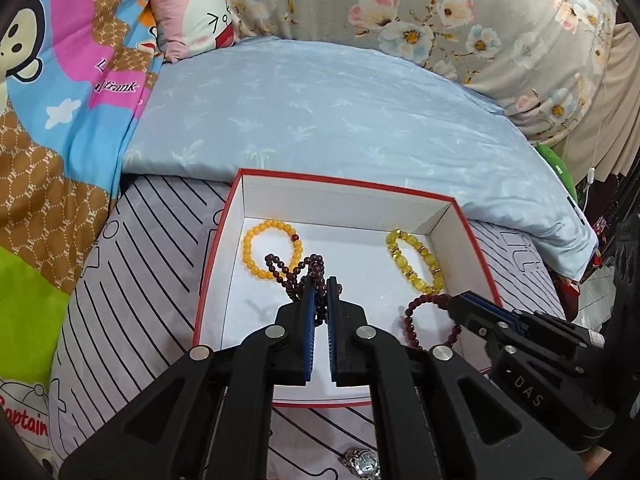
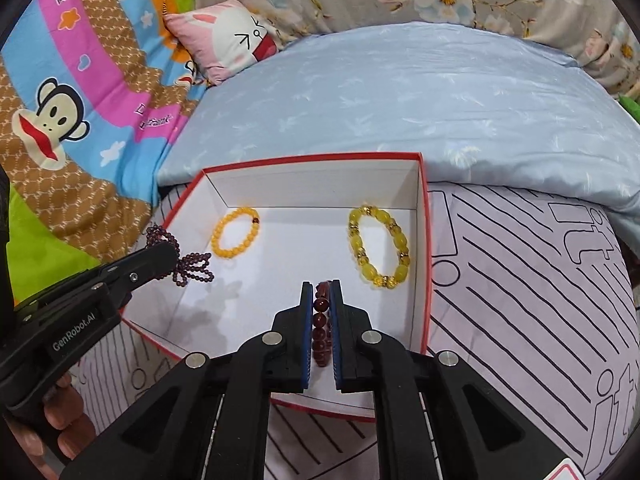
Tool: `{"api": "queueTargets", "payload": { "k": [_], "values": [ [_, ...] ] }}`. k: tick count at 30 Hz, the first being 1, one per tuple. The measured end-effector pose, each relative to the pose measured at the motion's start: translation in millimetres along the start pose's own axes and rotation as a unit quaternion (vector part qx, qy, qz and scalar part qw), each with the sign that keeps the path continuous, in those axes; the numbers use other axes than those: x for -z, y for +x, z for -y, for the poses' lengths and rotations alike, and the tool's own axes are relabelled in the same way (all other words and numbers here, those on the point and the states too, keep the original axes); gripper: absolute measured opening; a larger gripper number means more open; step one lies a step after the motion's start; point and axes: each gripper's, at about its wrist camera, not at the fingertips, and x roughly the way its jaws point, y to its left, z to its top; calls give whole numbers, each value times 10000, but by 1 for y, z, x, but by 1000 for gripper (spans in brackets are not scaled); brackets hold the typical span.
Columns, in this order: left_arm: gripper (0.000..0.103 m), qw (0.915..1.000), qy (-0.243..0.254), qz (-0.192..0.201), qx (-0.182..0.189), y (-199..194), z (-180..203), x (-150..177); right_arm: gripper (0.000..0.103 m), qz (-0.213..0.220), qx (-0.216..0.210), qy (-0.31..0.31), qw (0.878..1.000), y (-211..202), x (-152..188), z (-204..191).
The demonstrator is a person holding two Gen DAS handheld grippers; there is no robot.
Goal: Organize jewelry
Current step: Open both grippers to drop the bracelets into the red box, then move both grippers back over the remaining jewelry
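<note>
We see a red box [image 2: 425,240] with white insides sitting on the bed. Two yellow bracelets lie inside, a small one [image 2: 237,231] on the left and a big one [image 2: 379,246] on the right. Our left gripper [image 1: 320,284] pinches a long string of tiny dark red beads [image 1: 298,268] over the box. Our right gripper [image 2: 321,286] squeezes a dark red bracelet [image 2: 321,320] over the box too.

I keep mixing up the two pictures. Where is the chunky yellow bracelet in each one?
Left wrist view: yellow bracelet lies by the box's right wall.
Right wrist view: same bracelet, right of centre, by that wall.
Shared landmark: the red-rimmed box.
</note>
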Motion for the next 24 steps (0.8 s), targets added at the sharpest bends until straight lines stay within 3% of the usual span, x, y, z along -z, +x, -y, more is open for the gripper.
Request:
{"api": "queueTargets", "payload": {
  "k": [1, 5, 7, 14, 24],
  "values": [
    [7, 10000, -41, 18, -53, 0, -1, 1, 15, 51, 66, 32, 10000, -3, 1, 2],
    [30, 9997, -136, 138, -172, -11, -7, 0, 17, 233, 148, 80, 9996, -21, 3, 9],
    [33, 9994, -174, 204, -211, -19, -10, 0, 18, 271, 131, 77, 9995, -31, 10, 10],
    [37, 9987, -349, 280, -251, -53, -21, 19, 22, 261, 53, -14, 9996, -64, 45, 6],
    [43, 9986, -462, 26, -259, -85, -28, 83, 22, 49, -40, -115, 9999, -97, 109, -7]
  ]
}}
